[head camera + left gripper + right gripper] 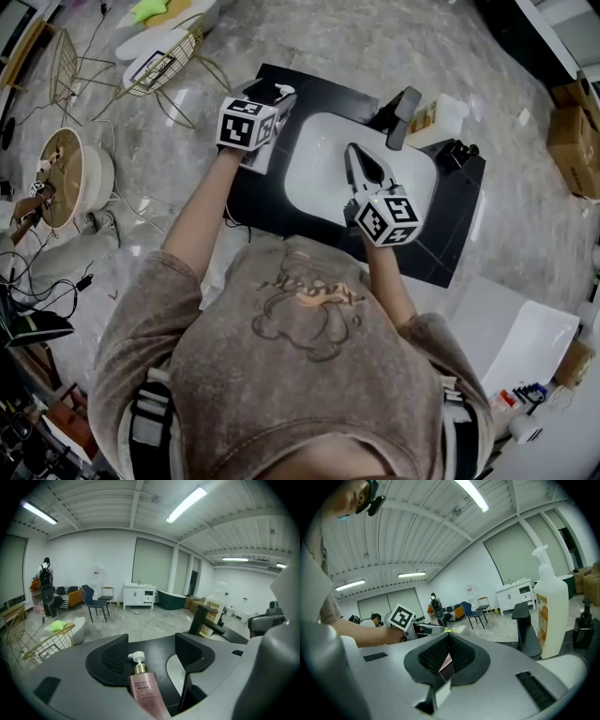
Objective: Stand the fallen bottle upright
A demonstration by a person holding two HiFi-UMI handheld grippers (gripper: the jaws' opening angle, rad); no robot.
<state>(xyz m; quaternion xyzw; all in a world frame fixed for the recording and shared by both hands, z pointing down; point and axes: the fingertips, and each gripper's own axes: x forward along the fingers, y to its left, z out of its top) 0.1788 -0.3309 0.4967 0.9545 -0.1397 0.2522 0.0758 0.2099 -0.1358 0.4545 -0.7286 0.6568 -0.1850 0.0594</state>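
The right gripper [448, 639] hangs over the white sink [319, 159]. Its jaws are closed together, and I can see nothing held in them. The left gripper [151, 644] is near the far left corner of the black counter [450, 216]. Its jaws are wide open and touch nothing.

The pink bottle [144, 688] seems to lie on the counter between them, with its pump end pointing away. I think this is the grabbing step. Next the jaws should close on the bottle's body, then tip it up onto its bottom.

The tap [405, 108] and a white bottle [445, 117] stand by the far edge.
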